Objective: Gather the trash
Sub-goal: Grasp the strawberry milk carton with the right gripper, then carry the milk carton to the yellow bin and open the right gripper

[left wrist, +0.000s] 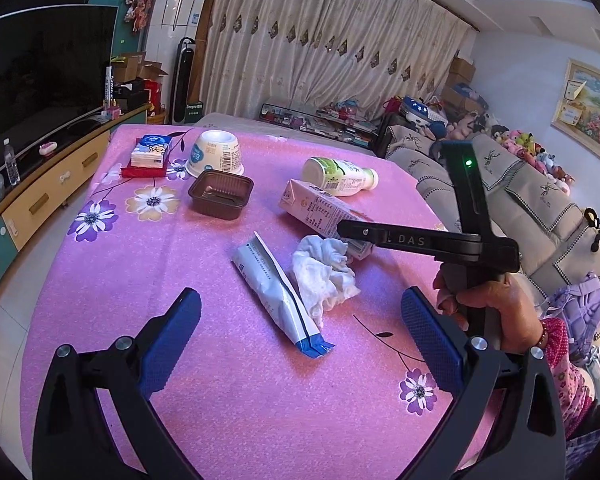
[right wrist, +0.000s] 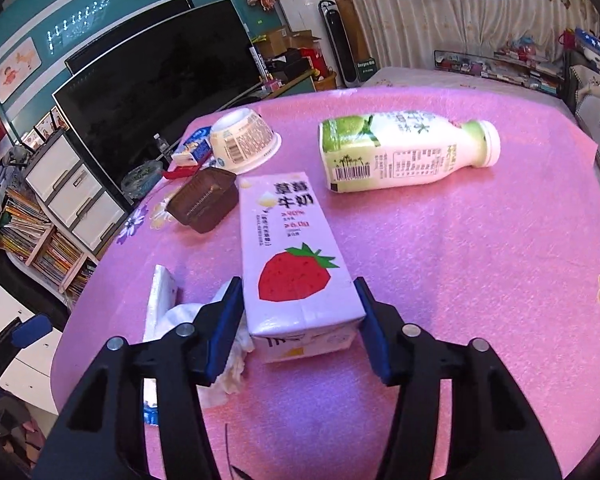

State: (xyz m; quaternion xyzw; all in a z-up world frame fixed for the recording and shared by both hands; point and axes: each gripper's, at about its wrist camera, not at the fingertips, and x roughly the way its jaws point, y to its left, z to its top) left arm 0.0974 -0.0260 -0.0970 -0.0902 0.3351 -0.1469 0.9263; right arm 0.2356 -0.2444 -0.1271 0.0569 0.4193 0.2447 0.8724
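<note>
A strawberry milk carton (right wrist: 296,264) lies flat on the pink table cloth (right wrist: 480,280). My right gripper (right wrist: 300,316) straddles the carton's near end with its blue pads close to both sides; I cannot tell whether they press on it. It also shows in the left wrist view (left wrist: 352,236). A crumpled white tissue (left wrist: 324,276) and a white and blue wrapper (left wrist: 276,292) lie beside the carton. My left gripper (left wrist: 300,320) is open and empty above the wrapper's near end. A green and white bottle (right wrist: 404,152) lies on its side further back.
A brown plastic tray (left wrist: 221,194), an upside-down white cup (left wrist: 216,156) and a tissue pack (left wrist: 151,152) on a red tray sit at the table's far left. A TV cabinet (left wrist: 48,188) stands to the left, a sofa (left wrist: 512,184) to the right.
</note>
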